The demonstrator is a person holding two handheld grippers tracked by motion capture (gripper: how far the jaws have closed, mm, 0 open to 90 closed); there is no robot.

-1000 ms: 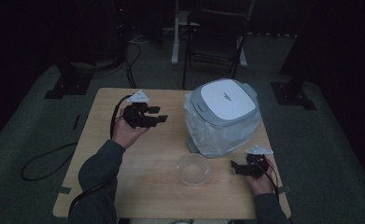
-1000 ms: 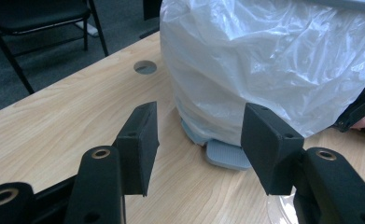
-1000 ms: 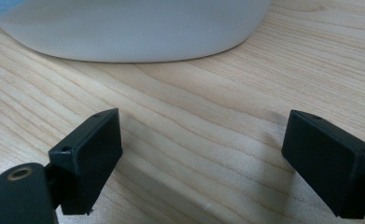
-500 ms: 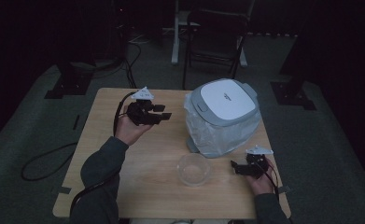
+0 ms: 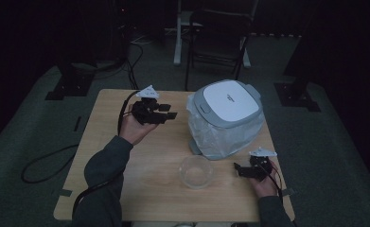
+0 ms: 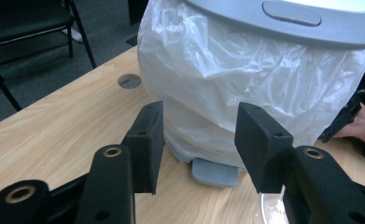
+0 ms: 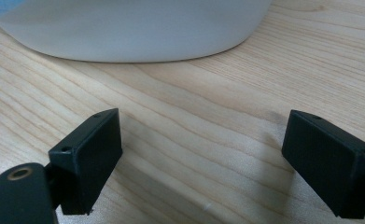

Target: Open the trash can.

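Left gripper (image 5: pixel 169 111) hangs above the table (image 5: pixel 107 156), jaws half apart and empty after narrowing, aimed at the bagged cooker (image 5: pixel 226 118) by the far right edge. Right gripper (image 5: pixel 239 170) rests wide open near the right front corner. The pads may catch loose plastic and drag it, or nudge the bowl (image 5: pixel 196 171).

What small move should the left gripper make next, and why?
Probably ease forward toward the bag-wrapped white and grey cooker. The left gripper hangs above the wooden table, jaws apart and just narrowed, nothing between them, aimed at the cooker's plastic-covered side, not yet touching.
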